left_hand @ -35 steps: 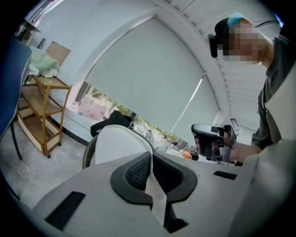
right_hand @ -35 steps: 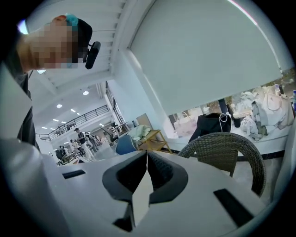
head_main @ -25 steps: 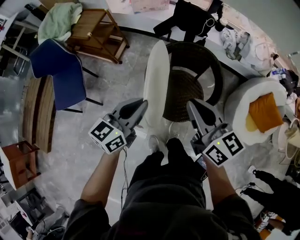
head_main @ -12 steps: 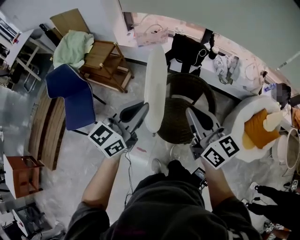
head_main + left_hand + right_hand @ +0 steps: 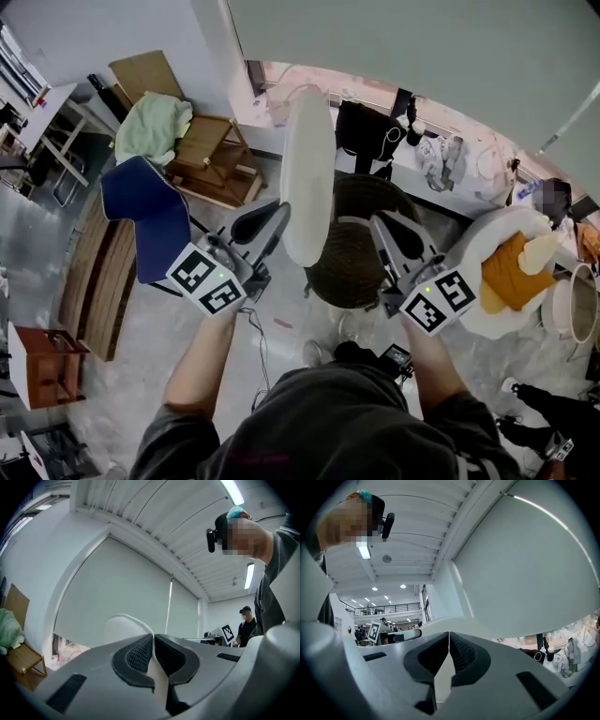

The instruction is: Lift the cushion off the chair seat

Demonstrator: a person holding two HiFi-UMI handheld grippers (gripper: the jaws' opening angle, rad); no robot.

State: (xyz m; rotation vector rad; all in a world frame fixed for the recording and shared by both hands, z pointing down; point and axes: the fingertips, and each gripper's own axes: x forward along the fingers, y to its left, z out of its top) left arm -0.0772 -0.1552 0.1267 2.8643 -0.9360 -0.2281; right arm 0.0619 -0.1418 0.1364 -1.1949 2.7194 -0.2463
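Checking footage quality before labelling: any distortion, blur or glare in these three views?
Head view: strong fisheye curving, evenly lit, no motion blur on the cushion. Left gripper view: dark vignetted corners, ceiling light glares. Right gripper view: same vignette, strip lamp blown out.

The right gripper (image 5: 448, 645) has its ribbed jaws pressed together on a thin pale edge of the cushion (image 5: 459, 623) — its white bulk curves just beyond them (grey blind (image 5: 534, 569) behind, ceiling lights (image 5: 375, 588) at left).
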